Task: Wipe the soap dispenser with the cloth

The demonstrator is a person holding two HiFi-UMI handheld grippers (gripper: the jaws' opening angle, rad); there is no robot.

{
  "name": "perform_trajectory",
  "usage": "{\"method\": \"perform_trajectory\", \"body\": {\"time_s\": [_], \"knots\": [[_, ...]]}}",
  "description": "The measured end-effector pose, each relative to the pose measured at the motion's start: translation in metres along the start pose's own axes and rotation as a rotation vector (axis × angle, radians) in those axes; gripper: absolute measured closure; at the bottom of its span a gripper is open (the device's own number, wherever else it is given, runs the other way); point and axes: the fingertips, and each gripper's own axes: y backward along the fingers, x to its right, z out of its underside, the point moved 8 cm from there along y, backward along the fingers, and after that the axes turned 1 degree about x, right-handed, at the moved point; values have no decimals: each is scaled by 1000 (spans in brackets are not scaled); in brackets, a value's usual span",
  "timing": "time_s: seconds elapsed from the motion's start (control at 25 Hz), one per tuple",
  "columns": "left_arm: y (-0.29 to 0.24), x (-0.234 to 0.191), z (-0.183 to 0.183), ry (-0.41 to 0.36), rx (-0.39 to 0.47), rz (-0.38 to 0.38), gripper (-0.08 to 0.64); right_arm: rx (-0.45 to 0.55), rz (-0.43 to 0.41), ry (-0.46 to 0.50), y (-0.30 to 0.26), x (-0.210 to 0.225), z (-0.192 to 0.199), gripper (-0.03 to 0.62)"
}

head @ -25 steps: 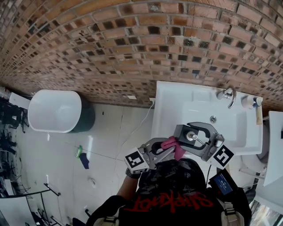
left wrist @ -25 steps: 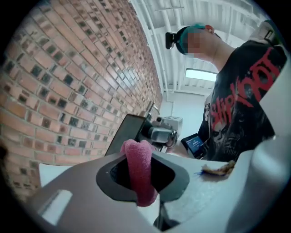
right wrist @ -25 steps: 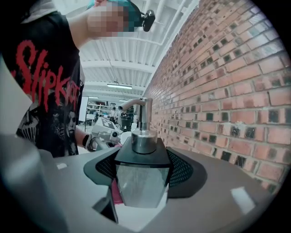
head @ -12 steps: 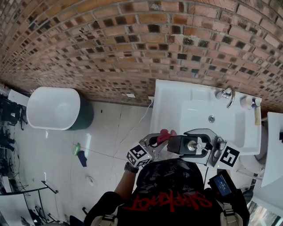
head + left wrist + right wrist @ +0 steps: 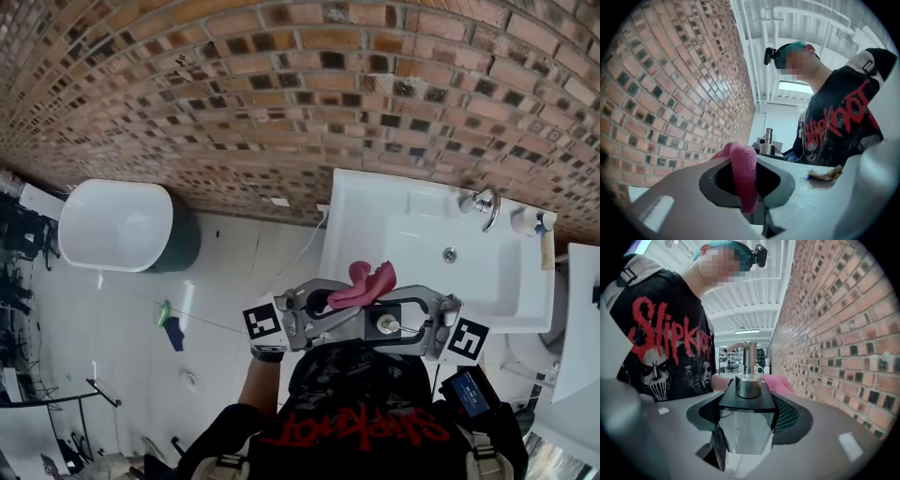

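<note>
Over the pale tiled floor (image 5: 234, 272), the right gripper (image 5: 372, 325) has its jaws wide round the clear square soap dispenser with steel pump (image 5: 740, 427); the left gripper (image 5: 342, 302) has its jaws pinched on the pink cloth (image 5: 364, 281) just beside it. Wipe too hard and the dispenser could twist loose, short of the white sink (image 5: 349, 225).

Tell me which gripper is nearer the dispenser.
Right. The right gripper has its jaws clamped on the dispenser; the left gripper holds the cloth close beside it.
</note>
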Motion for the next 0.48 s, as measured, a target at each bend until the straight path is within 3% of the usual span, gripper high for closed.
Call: {"method": "perform_trajectory", "body": {"time_s": [0.28, 0.48], "knots": [[2, 4, 11, 3, -147, 41, 509, -16, -29, -15, -5, -7, 7, 288], [7, -1, 31, 50, -176, 21, 509, -16, -53, -15, -6, -6, 10, 288]]}}
